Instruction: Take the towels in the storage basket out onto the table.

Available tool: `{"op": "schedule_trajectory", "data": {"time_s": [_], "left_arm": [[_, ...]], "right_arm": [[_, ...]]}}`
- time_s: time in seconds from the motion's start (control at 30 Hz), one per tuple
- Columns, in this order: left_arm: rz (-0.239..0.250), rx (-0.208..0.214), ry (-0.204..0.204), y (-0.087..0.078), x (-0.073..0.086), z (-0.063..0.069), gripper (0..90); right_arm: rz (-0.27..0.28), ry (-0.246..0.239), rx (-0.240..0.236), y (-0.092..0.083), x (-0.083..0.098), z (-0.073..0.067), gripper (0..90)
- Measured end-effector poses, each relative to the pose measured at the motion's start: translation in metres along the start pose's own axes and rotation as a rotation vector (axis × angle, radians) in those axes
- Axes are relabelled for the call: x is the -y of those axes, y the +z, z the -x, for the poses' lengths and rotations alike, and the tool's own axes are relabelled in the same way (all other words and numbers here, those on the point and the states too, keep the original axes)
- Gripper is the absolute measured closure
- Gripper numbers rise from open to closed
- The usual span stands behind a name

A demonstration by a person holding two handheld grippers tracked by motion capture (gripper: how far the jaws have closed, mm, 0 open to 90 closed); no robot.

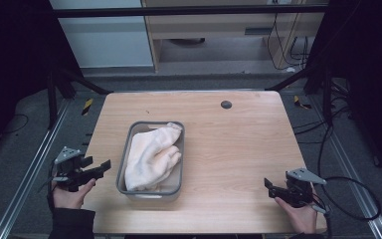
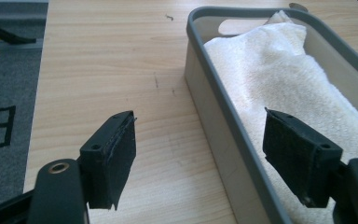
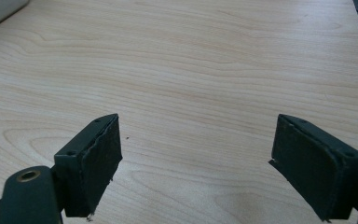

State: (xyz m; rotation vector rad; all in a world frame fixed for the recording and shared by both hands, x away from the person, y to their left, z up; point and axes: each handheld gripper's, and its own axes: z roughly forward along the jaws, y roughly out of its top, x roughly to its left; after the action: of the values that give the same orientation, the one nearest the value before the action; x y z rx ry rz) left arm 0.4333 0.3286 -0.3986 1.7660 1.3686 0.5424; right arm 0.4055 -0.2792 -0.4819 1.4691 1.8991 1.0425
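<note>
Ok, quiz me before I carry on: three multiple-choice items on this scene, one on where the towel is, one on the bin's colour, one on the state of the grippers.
1. Where does the white towel lie?
A. Inside the bin
B. Flat on the table beside the bin
C. Draped over the right gripper

2. What colour is the bin's rim?
A. Red
B. Grey
C. Yellow

3. How do the jaws of the left gripper stand?
A. Clamped on the towel
B. Shut on nothing
C. Open, with nothing between them

Key: 1 A, the towel is bunched within the bin's walls in the high view. 2 B, the rim shows grey in the left gripper view. 3 C, the two pads stand wide apart with nothing gripped, the bin's wall beyond them.
</note>
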Motion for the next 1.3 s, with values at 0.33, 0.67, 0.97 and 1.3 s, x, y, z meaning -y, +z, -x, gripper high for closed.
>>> {"op": "schedule_trajectory", "data": {"time_s": [0.33, 0.67, 0.97, 1.3], "left_arm": [[-0.001, 0.037, 0.066, -0.006, -0.017, 0.012, 25.5], [-0.041, 0.066, 0.121, -0.006, -0.034, 0.025, 25.9], [-0.097, 0.073, 0.179, -0.007, -0.053, 0.04, 26.6], [-0.17, 0.094, 0.219, 0.001, -0.065, 0.054, 26.6]], "right_arm": [[-0.001, -0.001, 0.0, 0.0, -0.001, 0.001, 15.7], [-0.005, 0.001, 0.002, 0.0, -0.002, 0.002, 15.7], [-0.01, -0.002, 0.001, 0.0, -0.002, 0.003, 15.4], [-0.021, -0.009, -0.002, 0.001, -0.002, 0.002, 15.3]]}}
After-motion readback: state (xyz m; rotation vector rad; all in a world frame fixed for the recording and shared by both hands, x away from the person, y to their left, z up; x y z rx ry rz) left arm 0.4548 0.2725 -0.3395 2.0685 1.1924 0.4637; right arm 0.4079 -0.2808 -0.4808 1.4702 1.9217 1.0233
